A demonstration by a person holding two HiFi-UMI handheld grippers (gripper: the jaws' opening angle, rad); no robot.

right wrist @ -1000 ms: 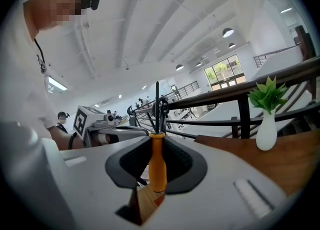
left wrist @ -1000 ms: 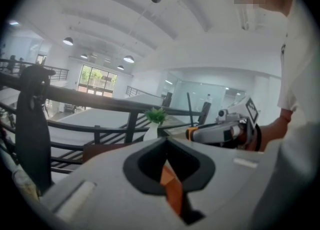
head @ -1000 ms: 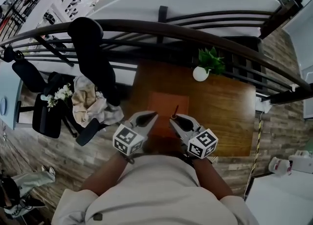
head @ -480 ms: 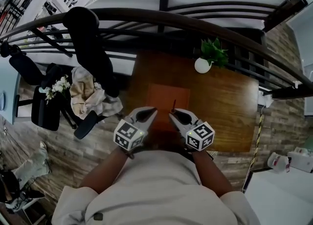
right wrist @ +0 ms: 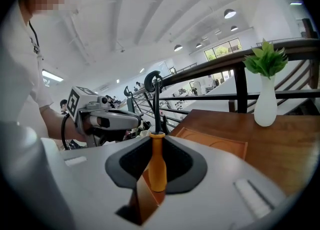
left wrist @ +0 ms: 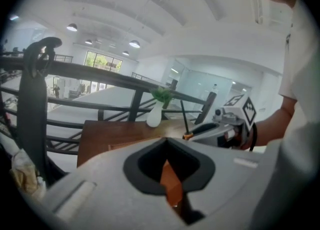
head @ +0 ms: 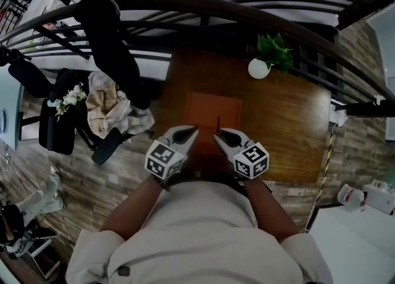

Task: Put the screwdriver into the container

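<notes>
The right claw point(right wrist: 157, 139) is clamped on the screwdriver point(right wrist: 158, 166). Its orange handle stands upright between the dark pads and its thin black shaft points up past the tips. In the head view the shaft shows as a short dark line at the near edge of the container point(head: 212, 108), a shallow orange tray lying flat on the wooden bench point(head: 290, 128); the tool itself is in the air, not in the tray. The left claw point(left wrist: 167, 141) sits just beside the right one, on the person's left. Its tips meet and nothing is held (the orange seen through the gap behind them is the tray below). Both claws point forward and a little downward over the bench's near edge. A white vase with a green plant point(head: 262, 63) stands at the far side of the bench, well apart from the container, in front of a dark railing point(head: 247, 17).
</notes>
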